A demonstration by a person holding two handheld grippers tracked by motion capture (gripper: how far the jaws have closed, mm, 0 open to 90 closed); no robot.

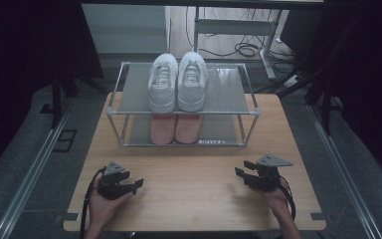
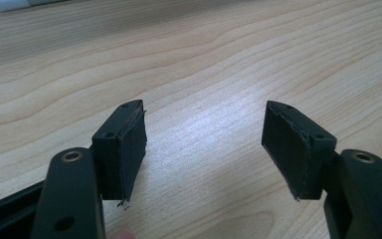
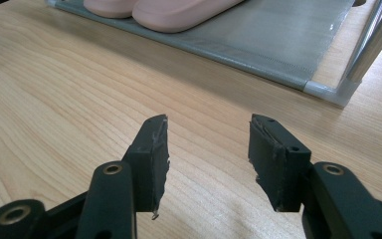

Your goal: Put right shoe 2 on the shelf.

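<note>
Left gripper (image 1: 129, 183) low over near-left table (image 1: 189, 199), jaws spread, empty, right gripper (image 1: 244, 170) near right, jaws parted, empty, pale pink shoes (image 1: 175, 128) side by side on rack (image 1: 184, 112) bottom shelf, white sneakers (image 1: 178, 82) above.

left claw (image 1: 138, 183) jaws apart, right claw (image 1: 242, 169) jaws apart, both held low

white sneakers (image 1: 177, 82), pink shoes (image 1: 175, 128), grey rack (image 1: 229, 89), wood-grain table (image 1: 189, 194)
</note>
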